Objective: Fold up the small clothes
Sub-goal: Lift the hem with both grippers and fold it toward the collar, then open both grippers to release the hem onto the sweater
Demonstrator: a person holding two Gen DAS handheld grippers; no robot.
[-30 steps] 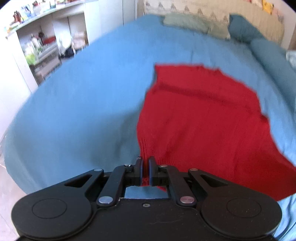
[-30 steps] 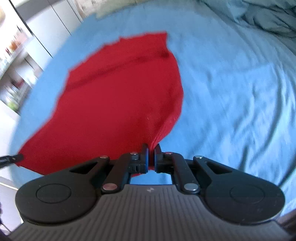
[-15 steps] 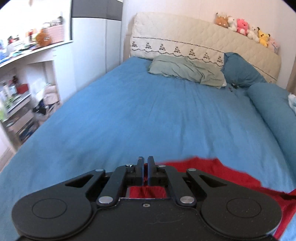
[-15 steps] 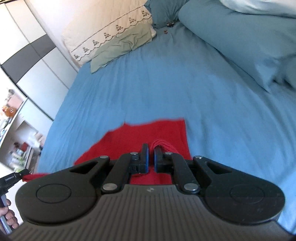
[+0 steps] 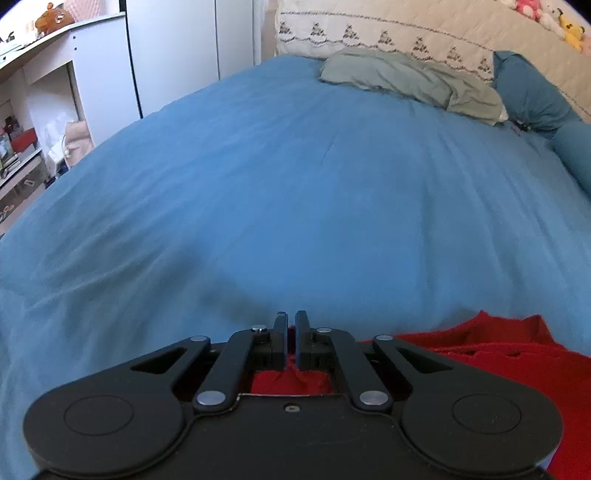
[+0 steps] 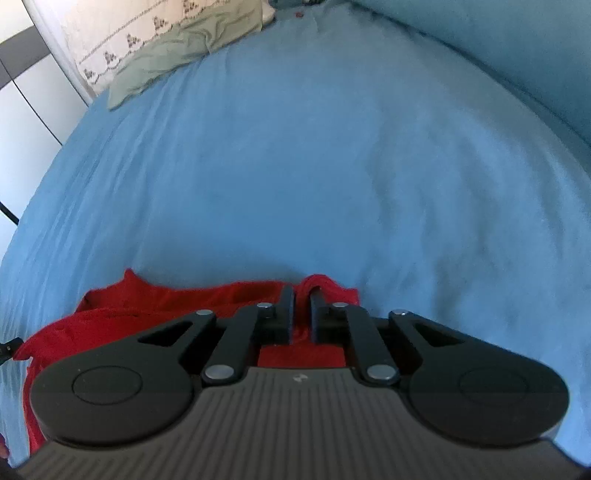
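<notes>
A red knitted garment (image 5: 498, 354) lies on the blue bed sheet (image 5: 295, 184), folded over on itself, mostly under and behind both grippers. My left gripper (image 5: 290, 321) is shut on its left edge, red cloth showing between the fingers. In the right wrist view the garment (image 6: 147, 306) spreads to the left, and my right gripper (image 6: 302, 295) is shut on a bunched red fold at its right edge. Both grippers sit low, close to the sheet.
A grey-green pillow (image 5: 406, 77) and a dark blue pillow (image 5: 528, 96) lie by the quilted headboard (image 5: 406, 33). White wardrobe (image 5: 177, 55) and shelves (image 5: 22, 129) stand left of the bed. A blue duvet roll (image 6: 498, 48) runs along the right.
Both grippers have carried the held edge of the red garment forward over the rest and lowered it toward the sheet. The garment, spread out ahead a second ago, now lies beneath and behind the grippers.
</notes>
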